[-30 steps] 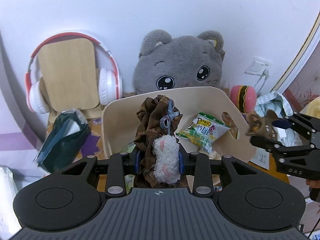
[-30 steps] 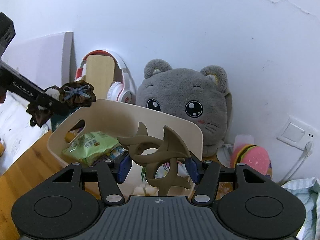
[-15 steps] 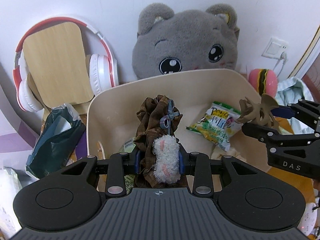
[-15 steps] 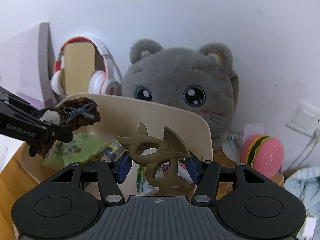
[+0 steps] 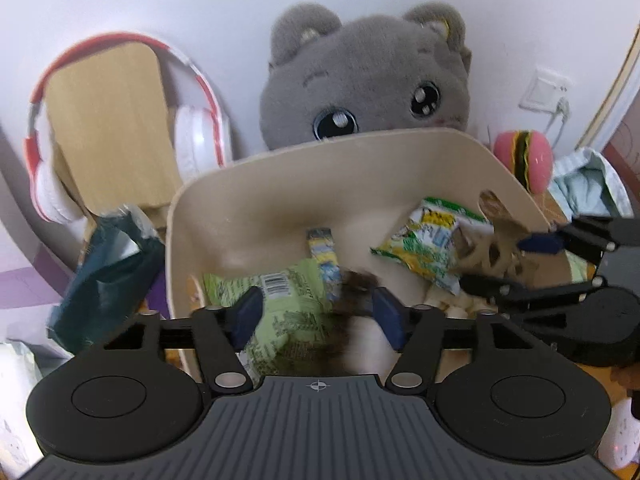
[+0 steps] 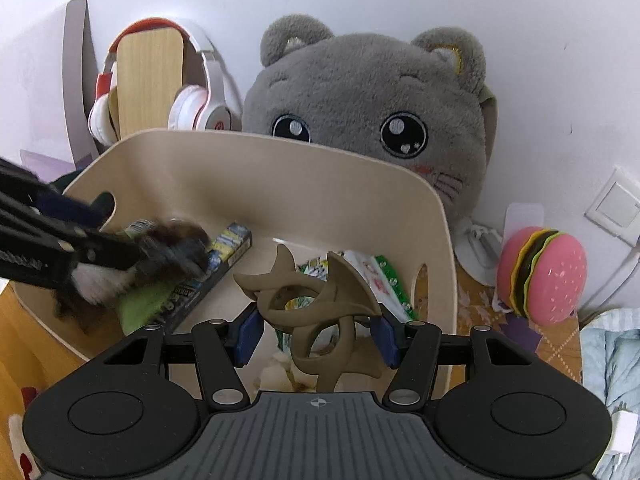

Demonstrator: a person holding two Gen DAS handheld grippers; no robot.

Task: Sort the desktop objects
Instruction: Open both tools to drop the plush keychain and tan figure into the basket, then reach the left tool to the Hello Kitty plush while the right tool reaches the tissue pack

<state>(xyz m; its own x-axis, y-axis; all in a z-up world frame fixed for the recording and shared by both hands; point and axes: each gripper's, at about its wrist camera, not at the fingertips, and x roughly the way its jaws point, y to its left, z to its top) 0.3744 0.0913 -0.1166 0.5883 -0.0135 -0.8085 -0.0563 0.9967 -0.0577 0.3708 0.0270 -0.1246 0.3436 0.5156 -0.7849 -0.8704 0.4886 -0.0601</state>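
A beige bin (image 5: 328, 168) holds green snack packets (image 5: 428, 244) and a yellow-blue stick pack (image 5: 320, 248). My left gripper (image 5: 318, 316) is open over the bin; the brown scrunchie with white fluff (image 5: 360, 320) is blurred, dropping between its fingers. In the right wrist view the scrunchie (image 6: 160, 256) is by the left fingers, inside the bin (image 6: 280, 176). My right gripper (image 6: 316, 332) holds a brown hair claw clip (image 6: 320, 304) over the bin's right side; the clip also shows in the left wrist view (image 5: 496, 240).
A grey plush cat (image 6: 372, 112) sits behind the bin. Red-white headphones (image 5: 188, 140) hang on a wooden stand (image 5: 104, 120) at back left. A dark green bag (image 5: 104, 272) lies left of the bin. A pink burger toy (image 6: 540, 276) and wall socket (image 6: 612, 208) are right.
My left gripper has opened and the scrunchie has left its grip, falling into the bin. Both grippers moved closer over the bin. The right gripper still holds the claw clip.
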